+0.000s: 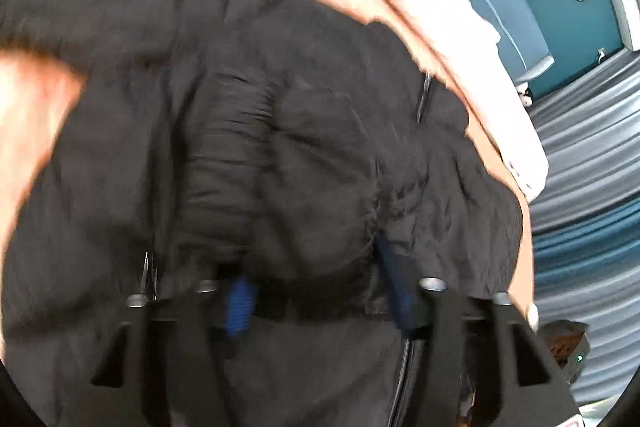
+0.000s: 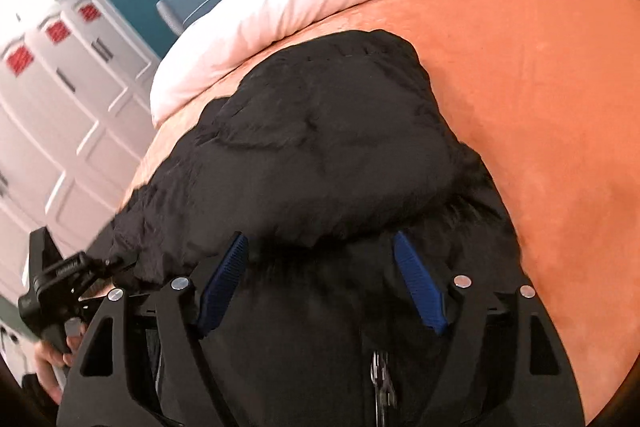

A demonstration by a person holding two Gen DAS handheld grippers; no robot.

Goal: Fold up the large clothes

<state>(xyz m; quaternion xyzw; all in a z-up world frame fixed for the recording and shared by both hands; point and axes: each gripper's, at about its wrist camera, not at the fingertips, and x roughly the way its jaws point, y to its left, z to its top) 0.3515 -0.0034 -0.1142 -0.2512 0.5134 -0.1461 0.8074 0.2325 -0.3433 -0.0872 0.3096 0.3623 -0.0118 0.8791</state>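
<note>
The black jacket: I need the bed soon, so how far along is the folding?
Done: the black jacket lies bunched on the orange bedspread, apparently folded over itself at least once. In hand: both tools are at its near edge; the left tool has fabric bulging between its fingers, while the right tool stands open over it. Left: it is still lumpy, not a flat bundle, so more folding remains.

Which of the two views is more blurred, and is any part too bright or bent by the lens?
Left wrist view: strong motion blur over the black padded jacket; the orange bed cover is washed out at the left edge. Right wrist view: sharper; the white panelled wardrobe is smeared and overexposed, and the fisheye curves the bed's edge.
</note>
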